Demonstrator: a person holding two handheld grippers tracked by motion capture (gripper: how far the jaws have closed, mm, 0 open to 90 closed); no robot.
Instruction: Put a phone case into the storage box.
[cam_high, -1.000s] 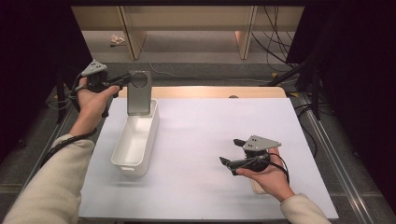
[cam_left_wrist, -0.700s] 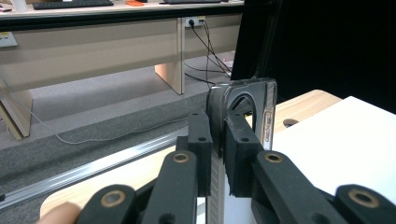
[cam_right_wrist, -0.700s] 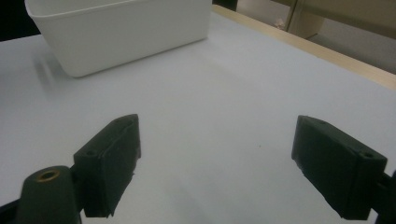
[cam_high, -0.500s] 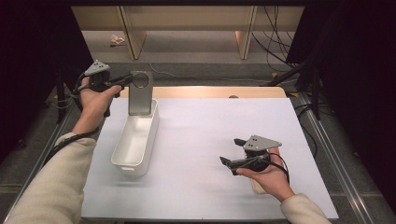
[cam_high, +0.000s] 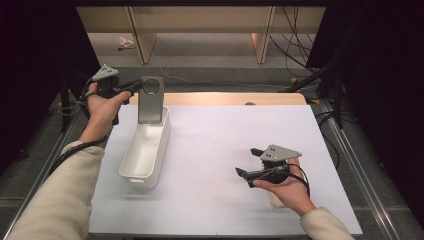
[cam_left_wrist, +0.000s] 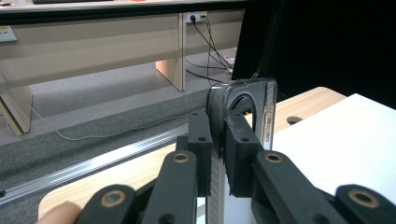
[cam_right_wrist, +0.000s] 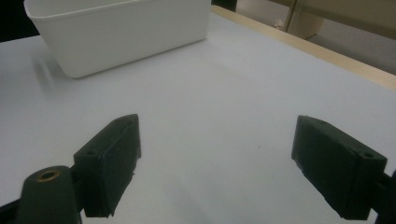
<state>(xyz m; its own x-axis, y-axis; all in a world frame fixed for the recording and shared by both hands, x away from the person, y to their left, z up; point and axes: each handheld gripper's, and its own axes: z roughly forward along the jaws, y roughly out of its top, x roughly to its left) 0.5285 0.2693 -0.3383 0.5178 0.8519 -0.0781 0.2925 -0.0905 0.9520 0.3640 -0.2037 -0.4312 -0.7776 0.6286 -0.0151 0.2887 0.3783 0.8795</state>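
A grey flat plate (cam_high: 150, 106) with a round ring near its top stands upright over the far end of a long white bin (cam_high: 156, 159). My left gripper (cam_high: 141, 86) comes in from the left and is shut on the plate's upper edge. In the left gripper view the black pads (cam_left_wrist: 201, 140) pinch the thin plate (cam_left_wrist: 262, 112) edge-on. Low over the white table at the right, my right gripper (cam_high: 245, 161) is open with nothing between its jaws. The right gripper view has those jaws (cam_right_wrist: 217, 158) wide apart, and the bin (cam_right_wrist: 116, 28) lies beyond them.
The white tabletop (cam_high: 225, 135) has a wooden strip (cam_high: 225, 98) along its far edge. Metal rails run along both sides of the table. Beyond it lie grey floor, wooden furniture legs (cam_high: 260, 45) and cables (cam_high: 295, 50).
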